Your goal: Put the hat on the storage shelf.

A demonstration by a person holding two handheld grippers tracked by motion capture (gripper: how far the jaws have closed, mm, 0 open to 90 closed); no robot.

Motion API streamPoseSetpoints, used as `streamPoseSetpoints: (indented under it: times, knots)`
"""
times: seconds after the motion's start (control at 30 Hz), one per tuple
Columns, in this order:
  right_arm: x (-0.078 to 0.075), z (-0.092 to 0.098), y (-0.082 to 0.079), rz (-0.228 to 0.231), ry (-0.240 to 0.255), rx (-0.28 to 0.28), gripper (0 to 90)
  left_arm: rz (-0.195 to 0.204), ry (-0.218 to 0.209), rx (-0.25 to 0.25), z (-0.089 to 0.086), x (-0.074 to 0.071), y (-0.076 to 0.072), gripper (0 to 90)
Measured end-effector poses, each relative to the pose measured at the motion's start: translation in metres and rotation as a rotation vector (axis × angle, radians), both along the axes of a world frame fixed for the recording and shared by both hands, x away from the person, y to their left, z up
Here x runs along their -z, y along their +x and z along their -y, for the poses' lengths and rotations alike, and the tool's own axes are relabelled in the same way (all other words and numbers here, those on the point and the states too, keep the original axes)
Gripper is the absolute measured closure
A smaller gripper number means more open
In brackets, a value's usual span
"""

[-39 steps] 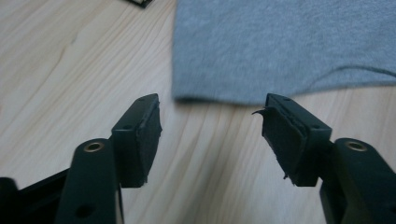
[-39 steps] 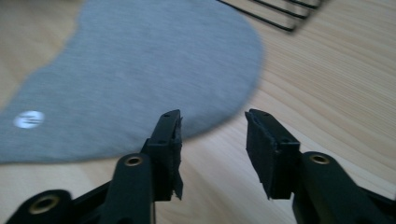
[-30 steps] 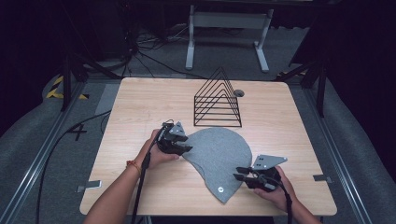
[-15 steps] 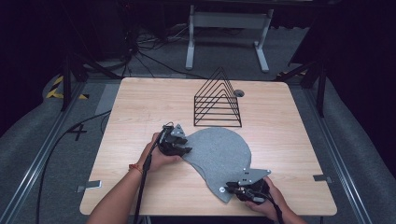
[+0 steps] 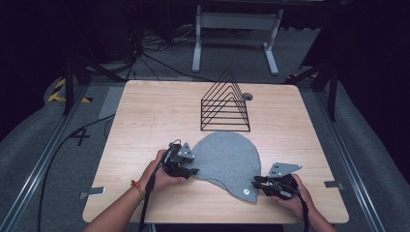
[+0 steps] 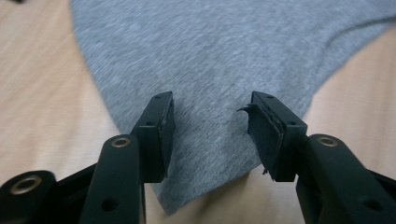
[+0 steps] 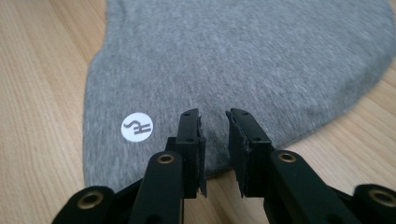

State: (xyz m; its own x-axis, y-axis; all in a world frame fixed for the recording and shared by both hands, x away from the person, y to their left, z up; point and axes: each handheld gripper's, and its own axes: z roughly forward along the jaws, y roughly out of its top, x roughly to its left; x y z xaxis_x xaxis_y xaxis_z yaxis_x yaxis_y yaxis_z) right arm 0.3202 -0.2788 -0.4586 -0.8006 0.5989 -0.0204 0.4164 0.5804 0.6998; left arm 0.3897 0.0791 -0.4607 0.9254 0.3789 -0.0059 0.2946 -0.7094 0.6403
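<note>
Grey beanie (image 5: 225, 162) lies flat on the table (image 5: 145, 121); my left gripper (image 6: 210, 130) gapes over its corner, right gripper (image 7: 213, 140) has just reopened slightly, nearly closed, gripping nothing — risk: pinching one layer, hem slips.

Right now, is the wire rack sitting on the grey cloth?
No, the wire rack stands on bare table, apart from the grey cloth.

Table (image 5: 145, 121): light wood top, rounded corners, small round hole nr far edge; I see tape tabs at both side edges.
Floor (image 5: 43, 140): grey carpet, metal rails along L & R of table, "4" marked on L.
Cables (image 5: 154, 63): black, tangled behind table.
Stand (image 5: 234, 29): pale metal frame, far back.
Tape (image 5: 60, 89): yellow/black, L.
Light: table lit, bkgd dark.
</note>
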Motion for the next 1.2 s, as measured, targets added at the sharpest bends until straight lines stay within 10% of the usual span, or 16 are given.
streamPoseSetpoints:
  times: [0.3,0.67,0.93,1.2]
  knots:
    - [-0.003,0.013,0.005,-0.007,-0.035,0.067,72.5,-0.010,0.003,0.072,0.018,0.000,-0.040,48.7]
    - [-0.007,0.026,0.016,-0.008,-0.051,0.131,64.2,-0.019,-0.036,0.082,0.020,-0.010,-0.044,40.0]
    - [-0.030,0.022,0.055,0.034,-0.010,0.218,46.9,0.015,-0.066,-0.100,0.014,-0.023,0.018,30.9]
    - [-0.014,0.013,0.092,-0.071,-0.029,0.243,30.3,-0.009,-0.028,-0.164,0.027,0.003,0.052,28.7]
